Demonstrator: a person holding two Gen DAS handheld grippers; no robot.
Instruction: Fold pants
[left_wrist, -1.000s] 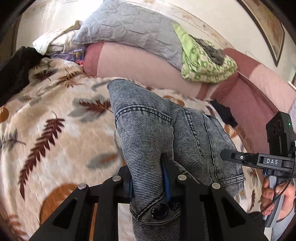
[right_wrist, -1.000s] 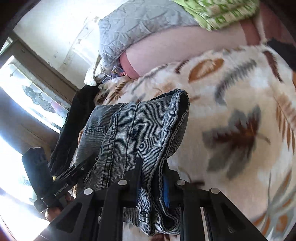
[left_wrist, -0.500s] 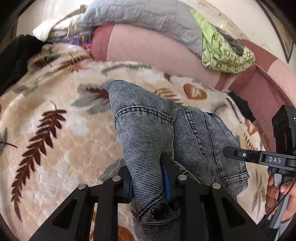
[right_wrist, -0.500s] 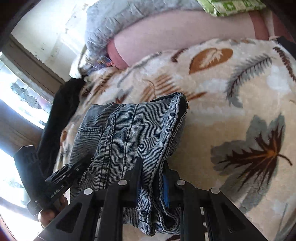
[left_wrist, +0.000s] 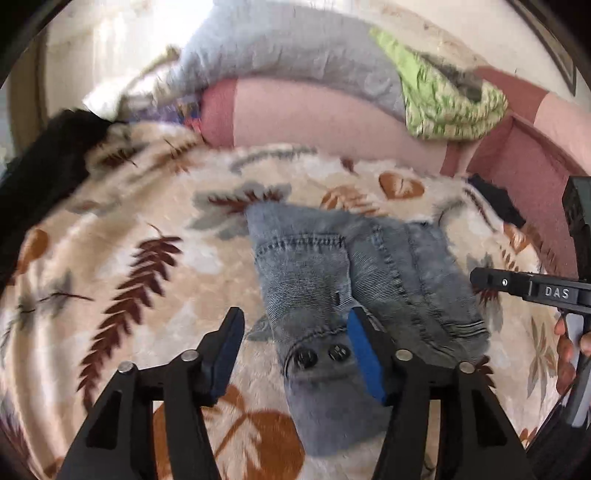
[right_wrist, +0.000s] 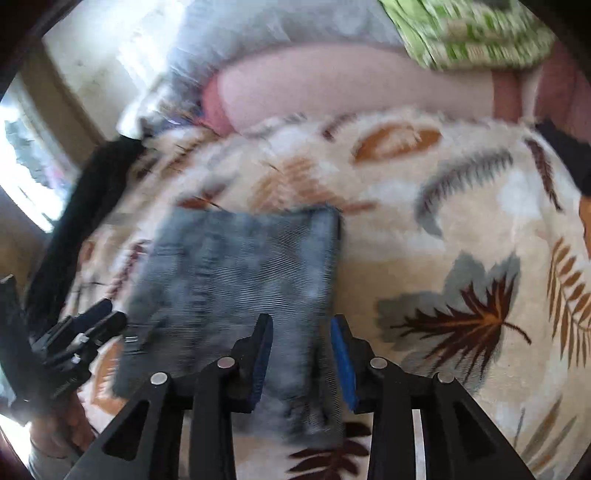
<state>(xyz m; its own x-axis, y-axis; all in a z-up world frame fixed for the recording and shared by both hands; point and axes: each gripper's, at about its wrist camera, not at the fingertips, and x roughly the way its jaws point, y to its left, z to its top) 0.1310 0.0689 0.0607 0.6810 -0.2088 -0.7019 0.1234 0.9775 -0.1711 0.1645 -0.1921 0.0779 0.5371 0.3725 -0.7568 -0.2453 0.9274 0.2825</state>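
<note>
Denim: grey-blue pants (left_wrist: 354, 280) lie folded into a compact stack on the leaf-print blanket (left_wrist: 122, 280), waistband end with two dark buttons (left_wrist: 317, 356) nearest the left camera.
Left claw (left_wrist: 295, 349): jaws spread wide, straddling the button end; left pad is off the cloth on the blanket side, blue right pad sits at the fabric edge, contact unclear. Not gripping.
Right claw (right_wrist: 303, 360): jaws apart over the stack's near right edge; denim shows between the pads, no pinch visible. Right view is motion-blurred.
Placement: stack rests flat mid-blanket, well short of the pink bolster (left_wrist: 332, 118) and the grey quilt (left_wrist: 295, 55) behind it.
Done: main folds look complete, both claws released.
Left: judging by the shape, maybe square up the loose near flap and the skewed right hem (left_wrist: 461, 332); otherwise just back out both claws.
</note>
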